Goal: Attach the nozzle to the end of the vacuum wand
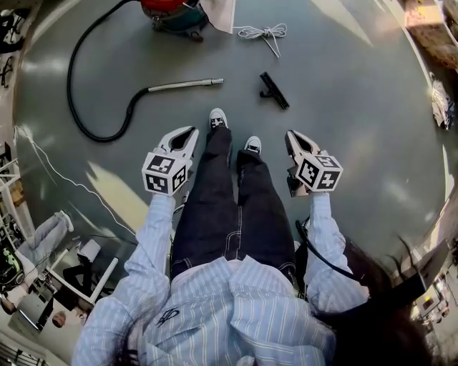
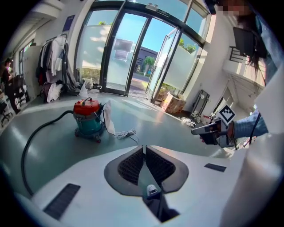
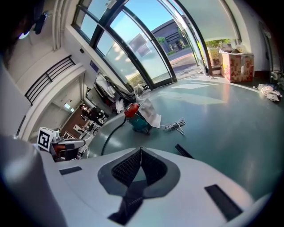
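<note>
A silver vacuum wand lies on the grey floor ahead of my feet, joined to a black hose that loops back to the red and teal vacuum. The black nozzle lies apart on the floor, right of the wand's free end; its tip shows in the right gripper view as the nozzle. My left gripper is shut and empty, held above the floor beside my left leg. My right gripper is shut and empty beside my right leg. Both point forward and down.
A coiled white power cord lies beyond the nozzle near the vacuum. Glass doors stand behind it. Clothes racks and clutter line the left side; a cardboard box and debris sit at the right wall.
</note>
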